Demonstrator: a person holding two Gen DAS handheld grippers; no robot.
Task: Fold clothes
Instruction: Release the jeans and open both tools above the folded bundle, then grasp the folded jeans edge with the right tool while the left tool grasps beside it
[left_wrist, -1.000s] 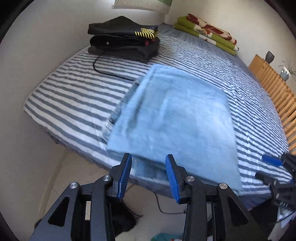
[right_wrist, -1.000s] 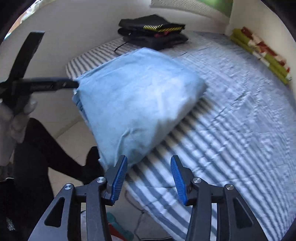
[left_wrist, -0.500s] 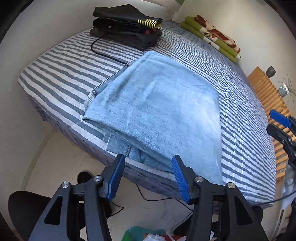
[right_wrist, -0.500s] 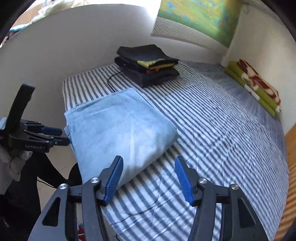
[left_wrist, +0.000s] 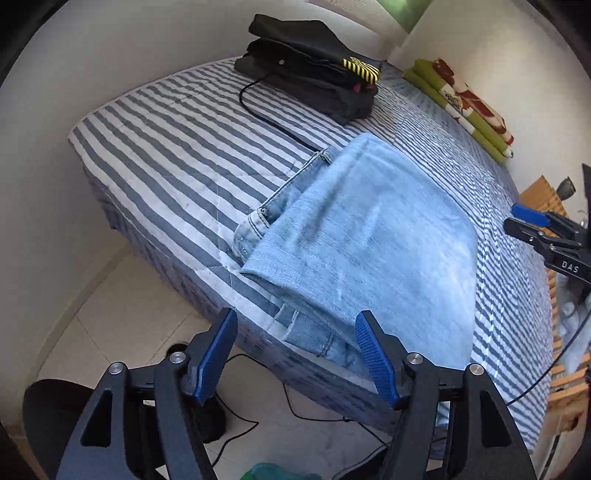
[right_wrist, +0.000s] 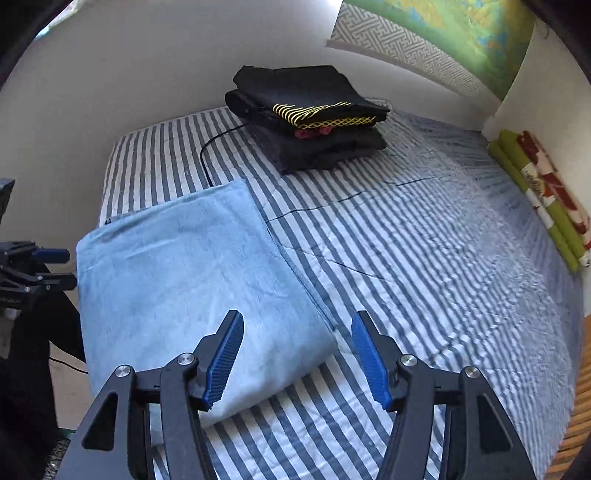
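Left gripper (left_wrist: 295, 354): jaws spread, just been opening, nothing between the pads; it hangs off the near edge of the bed (left_wrist: 159, 155), right by the jeans' cuff ends. Right gripper (right_wrist: 295, 360): jaws spread too, opened within the last second and now about steady, empty, over the jeans' near right corner.

Folded light-blue jeans (left_wrist: 369, 243) lie flat at the bed's near edge toward its left corner, waistband and pocket layers peeking out on the left, hems slightly overhanging the mattress side. A black cable (left_wrist: 266, 118) runs from under them toward the stack of dark folded clothes (right_wrist: 310, 114) at the far left corner. Folded green-and-red blanket (right_wrist: 546, 192) sits along the right edge by the wall.

Handling, my read: denim is heavyish, limp but with body, not slippery, holds a crease. Best grab is the thick multi-layer edge at the hems or waistband, pinching all layers so the fold doesn't slide apart.

Readable text: "DAS" on the right gripper's body in the left view; the rest is cut off.
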